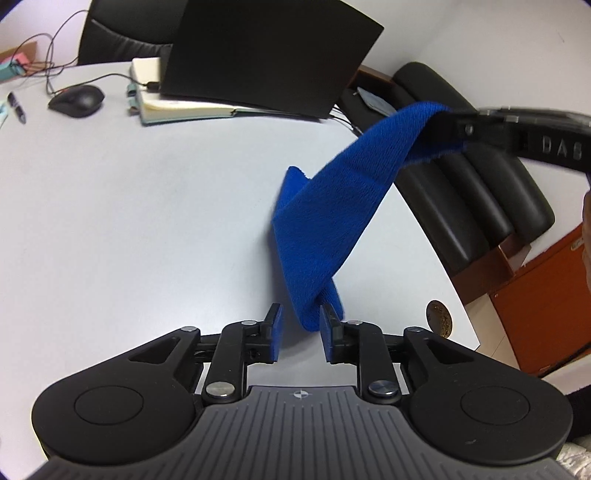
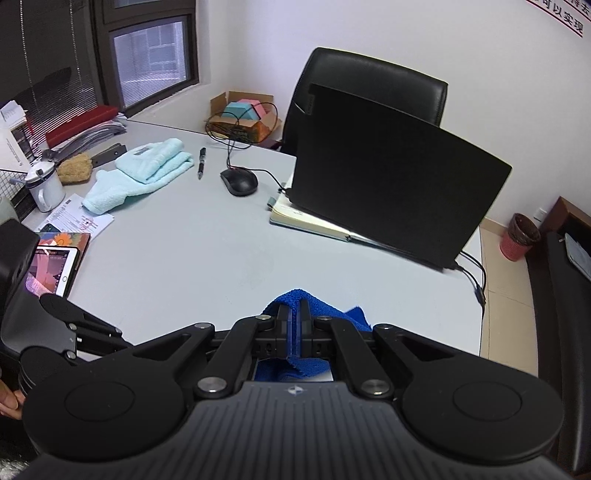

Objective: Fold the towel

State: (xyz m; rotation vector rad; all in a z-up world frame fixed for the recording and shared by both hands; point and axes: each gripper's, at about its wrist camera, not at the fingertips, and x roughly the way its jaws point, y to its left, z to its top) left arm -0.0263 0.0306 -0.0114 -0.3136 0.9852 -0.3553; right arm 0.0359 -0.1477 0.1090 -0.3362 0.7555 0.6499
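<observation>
one towel [image 1: 317, 236] corner in clamped right gripper [image 2: 294, 325] — other between parted left gripper [image 1: 301, 328]

- The right gripper [image 1: 452, 129] is cut by the right edge in the left wrist view, and it looks blurred.
- The blue towel [image 2: 291, 332] is mostly hidden behind the gripper body in the right wrist view.
- The tablet [image 2: 51, 267] is partly covered by the left gripper [image 2: 51, 325].
- The red wall text [image 2: 565, 16] is cut off and not readable.
</observation>
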